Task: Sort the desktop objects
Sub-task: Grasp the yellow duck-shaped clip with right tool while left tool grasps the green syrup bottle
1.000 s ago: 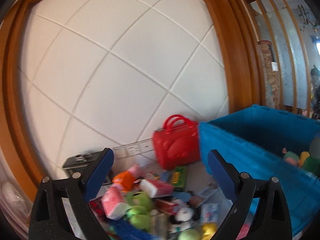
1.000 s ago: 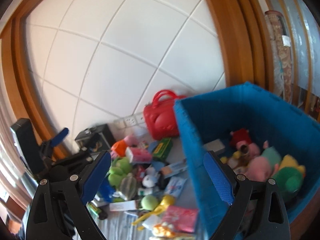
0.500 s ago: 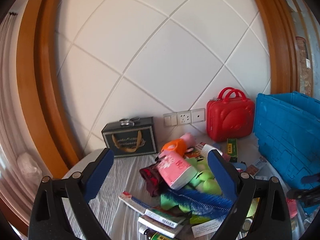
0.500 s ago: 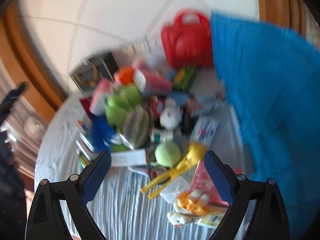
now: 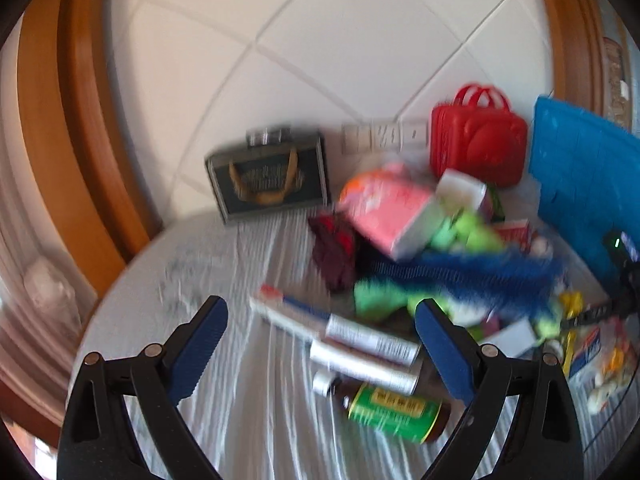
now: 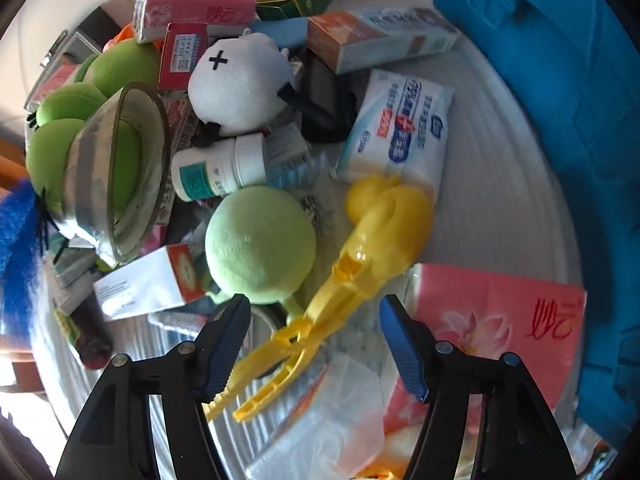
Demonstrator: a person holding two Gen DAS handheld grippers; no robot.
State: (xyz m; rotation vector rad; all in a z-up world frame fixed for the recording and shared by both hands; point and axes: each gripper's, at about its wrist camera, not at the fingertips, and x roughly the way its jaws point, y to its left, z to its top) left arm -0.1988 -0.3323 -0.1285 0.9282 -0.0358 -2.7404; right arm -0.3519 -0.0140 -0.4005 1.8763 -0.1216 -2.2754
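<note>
A pile of small objects lies on a round table with a white striped cloth [image 5: 224,264]. My right gripper [image 6: 316,320] is open and low over a yellow duck-shaped plastic clamp [image 6: 360,256]; its handles lie between the jaws. A pale green ball [image 6: 260,244] sits just left of the clamp. My left gripper [image 5: 320,332] is open and empty above the cloth, with toothpaste tubes [image 5: 360,344] and a green-labelled brown bottle [image 5: 392,408] between its fingers. A blue bin [image 6: 560,80] stands at the right.
A red toy case [image 5: 476,140] and a dark box [image 5: 268,176] stand against the tiled wall. A pink tissue pack [image 6: 500,312], a white plush [image 6: 240,84], a pill bottle [image 6: 220,172], a blue brush [image 5: 472,276] and several cartons crowd the pile.
My right gripper has dropped down close over the pile, onto the yellow clamp. My left gripper has tilted down and moved left toward the tubes and bottle. Both stay open.
</note>
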